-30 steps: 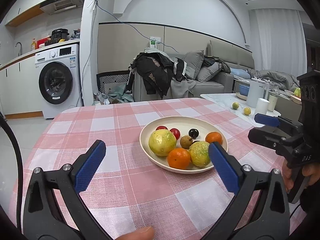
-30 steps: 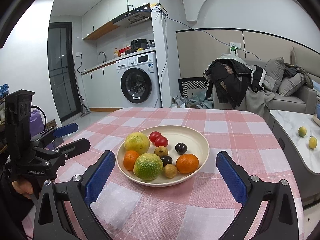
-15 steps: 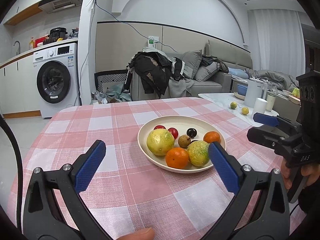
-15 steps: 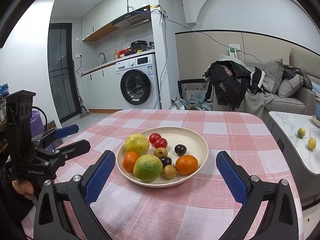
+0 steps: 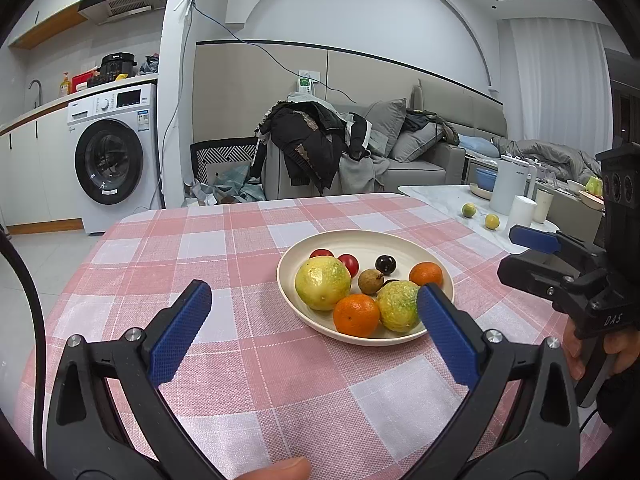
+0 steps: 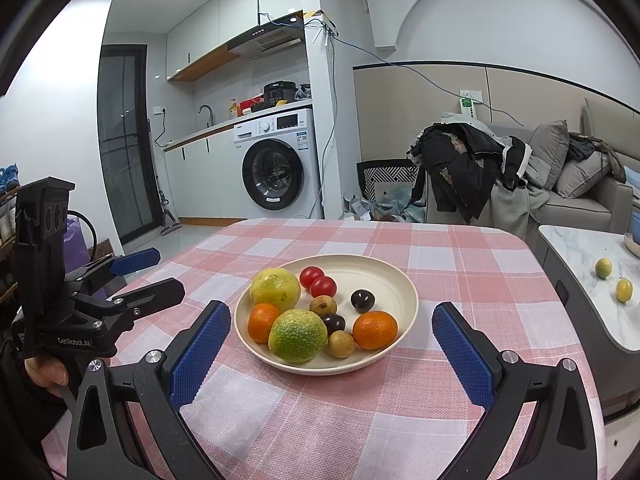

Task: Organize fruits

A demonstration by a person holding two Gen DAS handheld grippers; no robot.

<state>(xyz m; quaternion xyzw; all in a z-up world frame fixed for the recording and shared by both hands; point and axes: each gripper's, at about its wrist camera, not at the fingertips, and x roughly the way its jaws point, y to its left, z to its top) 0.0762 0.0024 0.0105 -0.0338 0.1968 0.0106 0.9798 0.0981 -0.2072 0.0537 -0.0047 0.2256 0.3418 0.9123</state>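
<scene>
In the left wrist view, the left tongs (image 5: 314, 302) are spread wide apart over the pink checked tabletop (image 5: 224, 248), holding nothing. A cream plate (image 5: 400, 240) sits on the cloth to the right of centre, its near right edge partly behind the right blue pad. On the plate lie a big yellow-green citrus (image 5: 323, 283) at the left, an orange (image 5: 356, 315) at the near edge, a second greenish citrus (image 5: 398, 306) just beside it, another orange (image 5: 426, 274) at the right, two red tomatoes (image 5: 349, 263) at the far side, a dark plum (image 5: 385, 264) and a brown longan (image 5: 370, 281) in the middle. The right tongs (image 5: 532, 254) show at the right edge, gripped by a hand (image 5: 612, 350), their two fingers apart and empty. Far right, a marble side table (image 5: 440, 200) carries two small yellow-green fruits (image 5: 480, 216).

In the right wrist view, the right tongs (image 6: 331, 332) are likewise wide apart and empty, with the plate (image 6: 384, 276) between the pads and a little beyond them. The greenish citrus (image 6: 297, 335) is nearest, an orange (image 6: 262, 322) to its left, the yellow citrus (image 6: 275, 289) behind that, tomatoes (image 6: 318, 281) farther back, the plum (image 6: 363, 300), a second dark fruit (image 6: 334, 323), two longans (image 6: 341, 344) and the other orange (image 6: 375, 329) at the right. The left tongs (image 6: 154, 274) show at the left, fingers apart. A washing machine (image 6: 276, 168) stands far behind.
</scene>
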